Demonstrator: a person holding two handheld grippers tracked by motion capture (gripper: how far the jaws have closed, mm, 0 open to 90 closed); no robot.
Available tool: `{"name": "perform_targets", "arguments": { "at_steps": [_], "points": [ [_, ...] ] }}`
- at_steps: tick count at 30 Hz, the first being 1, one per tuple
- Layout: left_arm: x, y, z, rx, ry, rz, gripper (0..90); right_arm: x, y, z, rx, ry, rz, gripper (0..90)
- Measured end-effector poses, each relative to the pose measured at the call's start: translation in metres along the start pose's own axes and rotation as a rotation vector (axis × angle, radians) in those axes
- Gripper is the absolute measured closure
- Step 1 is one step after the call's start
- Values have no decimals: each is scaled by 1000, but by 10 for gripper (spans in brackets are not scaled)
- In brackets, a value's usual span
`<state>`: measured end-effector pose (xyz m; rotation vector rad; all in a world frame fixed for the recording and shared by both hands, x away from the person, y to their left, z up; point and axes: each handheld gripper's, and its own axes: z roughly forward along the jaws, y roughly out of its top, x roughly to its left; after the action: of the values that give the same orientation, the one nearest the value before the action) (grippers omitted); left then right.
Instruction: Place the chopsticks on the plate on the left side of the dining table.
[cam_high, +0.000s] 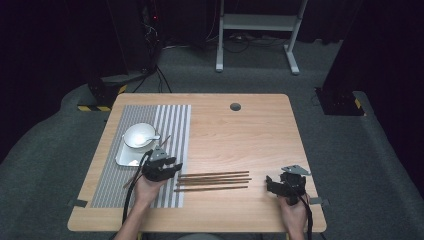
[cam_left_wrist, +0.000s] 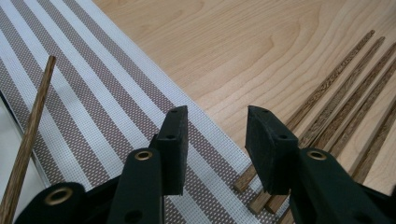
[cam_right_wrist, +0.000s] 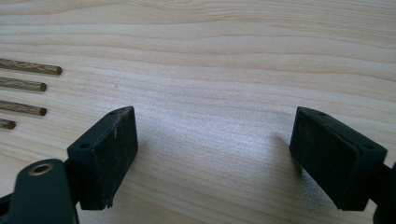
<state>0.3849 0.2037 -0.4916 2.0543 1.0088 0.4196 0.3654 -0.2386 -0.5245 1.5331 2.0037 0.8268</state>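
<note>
Several dark wooden chopsticks (cam_high: 215, 180) lie side by side across the middle of the table. My left gripper (cam_high: 167, 167) hovers at their left ends, over the right edge of a striped placemat (cam_high: 115, 180). In the left gripper view the left gripper (cam_left_wrist: 217, 121) is open with nothing between its jaws, and the chopsticks (cam_left_wrist: 336, 88) run off to the upper right. One more chopstick (cam_left_wrist: 28, 135) lies slanted at the left. My right gripper (cam_high: 272, 184) rests near the front right. In its own view the right gripper (cam_right_wrist: 212, 135) is wide open over bare wood, with the chopstick tips (cam_right_wrist: 28, 86) at the left.
A white bowl (cam_high: 137, 135) with a white spoon (cam_high: 151, 137) sits on a white square plate (cam_high: 125, 157) on the placemat (cam_left_wrist: 93, 93). The wooden table (cam_high: 240, 130) has a round cable hole (cam_high: 235, 106) near its far edge. Dark floor surrounds the table.
</note>
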Motion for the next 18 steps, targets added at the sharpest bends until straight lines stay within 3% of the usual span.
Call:
{"name": "perform_targets", "arguments": {
  "at_steps": [7,18],
  "points": [
    [-6,3,6,4,-30,20,550,0,0,0,0,0,0,151],
    [-12,5,12,-7,-57,12,517,0,0,0,0,1,0,151]
  ]
}}
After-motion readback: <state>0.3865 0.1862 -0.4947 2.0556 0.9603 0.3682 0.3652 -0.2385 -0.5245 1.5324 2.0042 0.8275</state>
